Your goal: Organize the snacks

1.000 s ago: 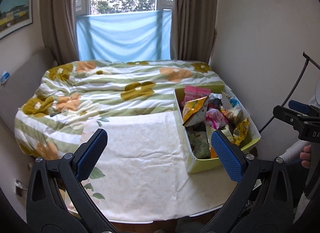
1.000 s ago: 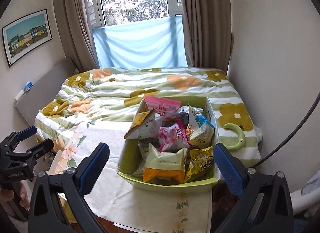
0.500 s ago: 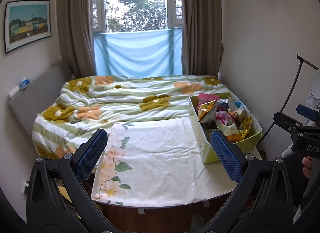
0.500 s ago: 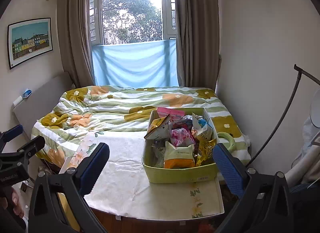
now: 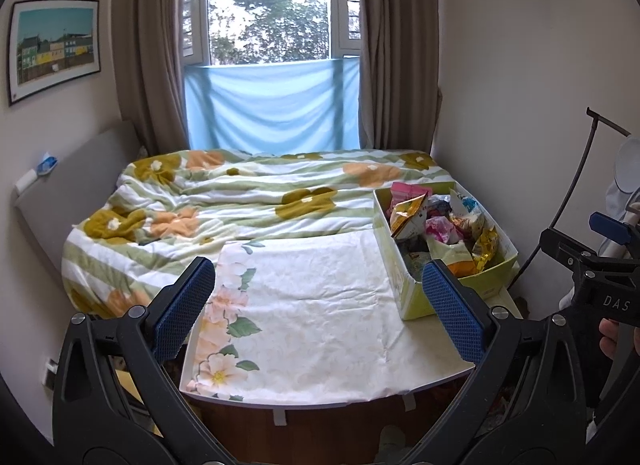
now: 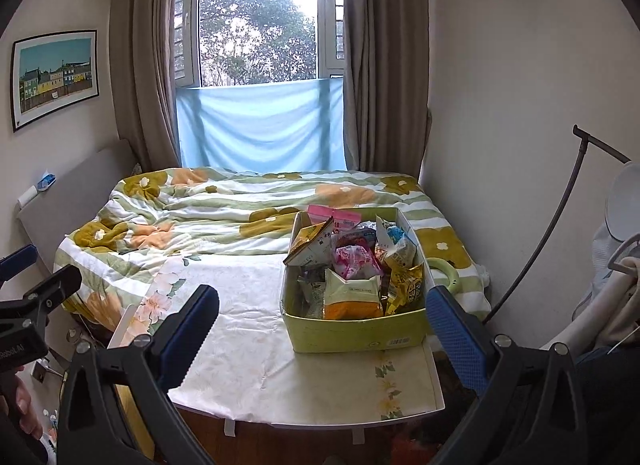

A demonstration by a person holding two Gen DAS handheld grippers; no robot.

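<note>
Blue-padded jaws spread wide on both the left gripper and the right gripper, nothing held, hovering off the table's near edge; bare floral cloth lies open left, green snack box sits at the right edge, rumpled bed beyond

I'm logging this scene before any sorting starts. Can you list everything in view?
box: one, yellow-green, right side of the table
snack packets: several, mixed colours, piled in the box
tablecloth: one, white with flowers, covering the table
quilt: one, green-striped with flowers, on the bed
ring: one, pale green, on the quilt beside the box
picture: one, framed, left wall
blue cloth: one, across the lower window
left gripper: open, blue fingers
right gripper: open, empty
</note>
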